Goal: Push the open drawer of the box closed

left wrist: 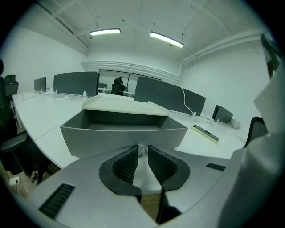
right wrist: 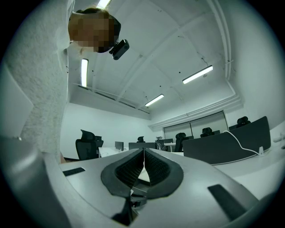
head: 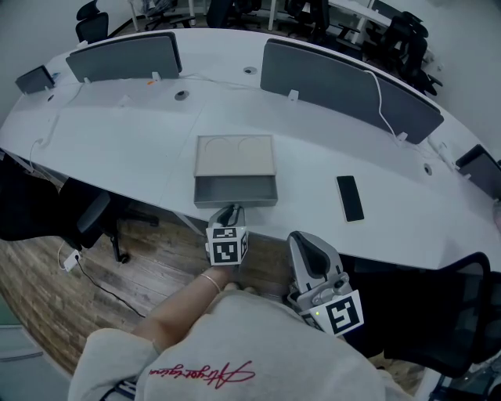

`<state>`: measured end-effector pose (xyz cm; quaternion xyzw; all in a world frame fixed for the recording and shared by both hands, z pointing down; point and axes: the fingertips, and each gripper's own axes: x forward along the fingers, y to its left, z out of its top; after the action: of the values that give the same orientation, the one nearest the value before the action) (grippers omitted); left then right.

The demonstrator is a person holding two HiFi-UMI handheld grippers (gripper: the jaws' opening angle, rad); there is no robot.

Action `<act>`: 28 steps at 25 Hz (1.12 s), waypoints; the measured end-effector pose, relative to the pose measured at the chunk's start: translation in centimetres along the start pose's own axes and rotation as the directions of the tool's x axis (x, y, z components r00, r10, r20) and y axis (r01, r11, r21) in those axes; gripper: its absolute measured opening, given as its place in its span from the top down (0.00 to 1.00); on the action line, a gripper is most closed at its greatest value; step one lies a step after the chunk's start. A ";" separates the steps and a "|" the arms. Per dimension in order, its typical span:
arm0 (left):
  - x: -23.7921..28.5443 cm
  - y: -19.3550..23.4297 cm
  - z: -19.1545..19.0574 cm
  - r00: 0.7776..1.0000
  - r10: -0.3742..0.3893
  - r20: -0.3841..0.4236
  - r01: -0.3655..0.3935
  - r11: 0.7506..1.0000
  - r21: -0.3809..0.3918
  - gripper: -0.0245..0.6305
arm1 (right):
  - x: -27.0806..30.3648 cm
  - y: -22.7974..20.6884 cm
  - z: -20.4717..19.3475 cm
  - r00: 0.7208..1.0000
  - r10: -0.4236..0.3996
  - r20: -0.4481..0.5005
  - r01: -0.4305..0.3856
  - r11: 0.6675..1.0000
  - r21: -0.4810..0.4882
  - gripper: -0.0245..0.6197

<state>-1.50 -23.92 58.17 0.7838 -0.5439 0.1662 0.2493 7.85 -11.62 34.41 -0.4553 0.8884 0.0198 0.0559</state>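
An open-plan office with a wooden floor (head: pixel 156 258) and black chairs (head: pixel 92 23) surrounds a long curved white desk (head: pixel 117 141) with grey divider screens (head: pixel 344 82) standing along its middle. Near the desk's front edge sits the pale box (head: pixel 235 155), with its grey drawer (head: pixel 235 190) pulled out toward the person and, as far as can be seen, empty. The left claw (head: pixel 228 213) is level with the middle of the drawer's front wall and right up against it; no view settles whether it is touching. Its jaws stand a narrow slot apart and grip nothing, though a small pale crinkled bit shows at their tips that I cannot identify. The right claw (head: pixel 301 243) is held low beside the person's body, well clear of the box. It points off across the room with its jaws pressed together and nothing between them. A dark phone (head: pixel 350 197) lies flat on the desk to the right of the drawer, apart from it. The closing push looks about to begin, and the main risk is that the whole box slides back over the smooth desk instead of the drawer going in, since nothing braces it. A push off centre could skew the drawer in its slot, and tips set too high could ride over the front wall into the drawer.
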 end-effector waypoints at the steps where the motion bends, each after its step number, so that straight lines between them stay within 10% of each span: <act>1: 0.1 0.0 0.1 1.000 0.000 -0.001 0.000 1.000 -0.001 0.83 | 0.0 0.0 0.0 1.000 0.000 0.001 0.000 1.000 0.000 0.93; 28: 1.3 0.9 0.9 1.000 0.008 -0.020 -0.007 0.999 0.040 0.83 | 0.1 -0.7 0.1 1.000 -0.001 0.010 0.001 1.000 -0.002 0.93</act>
<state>-1.86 -25.70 58.30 0.7848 -0.5409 0.1859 0.2386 8.36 -12.06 34.28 -0.4559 0.8877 0.0231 0.0599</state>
